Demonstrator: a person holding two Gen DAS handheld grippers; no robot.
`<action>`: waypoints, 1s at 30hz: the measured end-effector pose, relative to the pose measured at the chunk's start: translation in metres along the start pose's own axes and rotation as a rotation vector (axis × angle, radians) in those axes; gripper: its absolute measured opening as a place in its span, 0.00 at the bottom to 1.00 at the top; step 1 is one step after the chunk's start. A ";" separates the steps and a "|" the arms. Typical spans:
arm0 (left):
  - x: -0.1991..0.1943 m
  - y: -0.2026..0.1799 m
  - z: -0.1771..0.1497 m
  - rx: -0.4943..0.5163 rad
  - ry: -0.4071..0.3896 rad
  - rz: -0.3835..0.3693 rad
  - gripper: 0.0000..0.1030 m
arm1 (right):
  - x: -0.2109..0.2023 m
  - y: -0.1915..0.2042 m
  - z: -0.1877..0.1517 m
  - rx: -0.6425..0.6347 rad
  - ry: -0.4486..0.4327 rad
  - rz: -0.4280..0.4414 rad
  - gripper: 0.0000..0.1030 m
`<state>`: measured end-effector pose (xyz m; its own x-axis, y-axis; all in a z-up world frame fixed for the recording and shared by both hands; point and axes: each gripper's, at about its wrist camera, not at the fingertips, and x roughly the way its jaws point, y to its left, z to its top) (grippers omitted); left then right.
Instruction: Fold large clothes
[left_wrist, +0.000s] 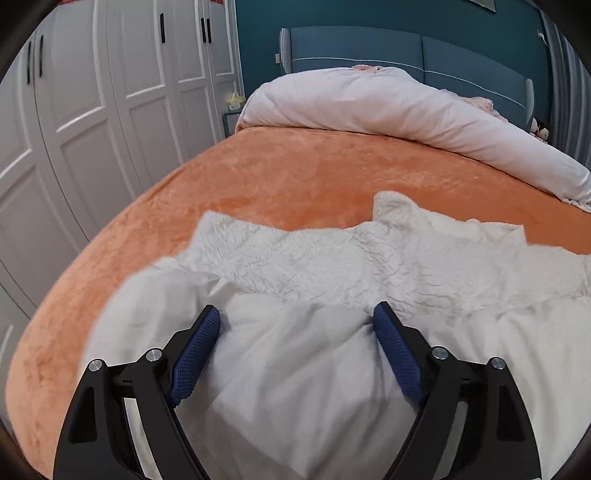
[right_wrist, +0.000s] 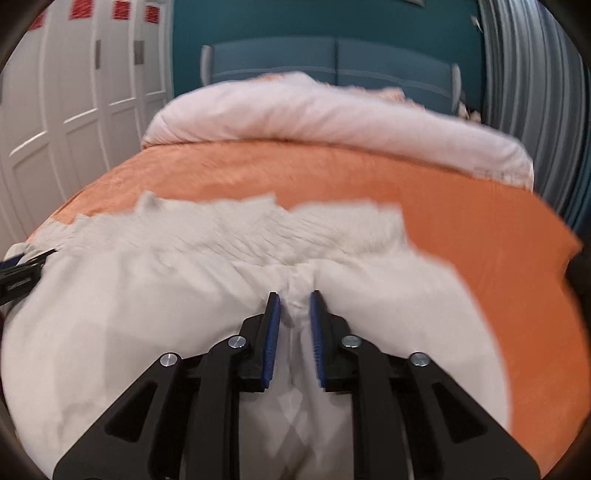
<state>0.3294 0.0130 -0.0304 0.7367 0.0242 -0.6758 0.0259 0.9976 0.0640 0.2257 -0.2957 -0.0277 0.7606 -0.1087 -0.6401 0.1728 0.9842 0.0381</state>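
**White garment spread on the orange bed, one tool pinching it, the other spread wide**

A large white garment (left_wrist: 295, 369) lies across the near part of a bed covered with an orange blanket (left_wrist: 258, 177). Its far edge shows a fleecy, crinkled lining (left_wrist: 295, 254), while the smoother outer cloth bulges up close to both cameras.

The left tool (left_wrist: 295, 317) stands wide apart, its blue pads (left_wrist: 195, 354) on either side of a raised hump of the white cloth. The cloth fills the gap and touches the inner faces of the pads, but the pads do not squeeze it together.

The right tool (right_wrist: 294, 299) is drawn nearly together, with a narrow gathered ridge of the white garment (right_wrist: 147, 314) pinched between its blue pads (right_wrist: 271, 339). Folds of the cloth run away from that pinch on both sides. At the left edge of the right wrist view, part of the other tool shows, black with a bit of blue, resting at the garment's side.

Beyond the garment, the orange blanket is bare up to a rolled pale pink duvet (left_wrist: 388, 107) lying across the head of the bed. Behind it is a blue padded headboard (left_wrist: 369, 48) against a teal wall (left_wrist: 369, 14). White panelled wardrobe doors (left_wrist: 92, 110) run along the left side, and a grey curtain (right_wrist: 524, 74) hangs on the right.
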 end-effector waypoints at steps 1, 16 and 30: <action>0.004 -0.001 -0.001 0.002 -0.003 -0.003 0.82 | 0.005 -0.004 -0.003 0.020 0.001 0.011 0.13; 0.031 -0.023 -0.014 0.039 -0.027 0.067 0.83 | 0.031 -0.008 -0.017 0.043 -0.009 0.035 0.12; 0.033 -0.025 -0.014 0.046 -0.006 0.086 0.83 | 0.038 -0.010 -0.011 0.034 0.004 0.025 0.12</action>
<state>0.3436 -0.0098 -0.0644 0.7419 0.1089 -0.6617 -0.0068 0.9879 0.1549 0.2466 -0.3081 -0.0608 0.7622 -0.0838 -0.6419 0.1753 0.9813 0.0800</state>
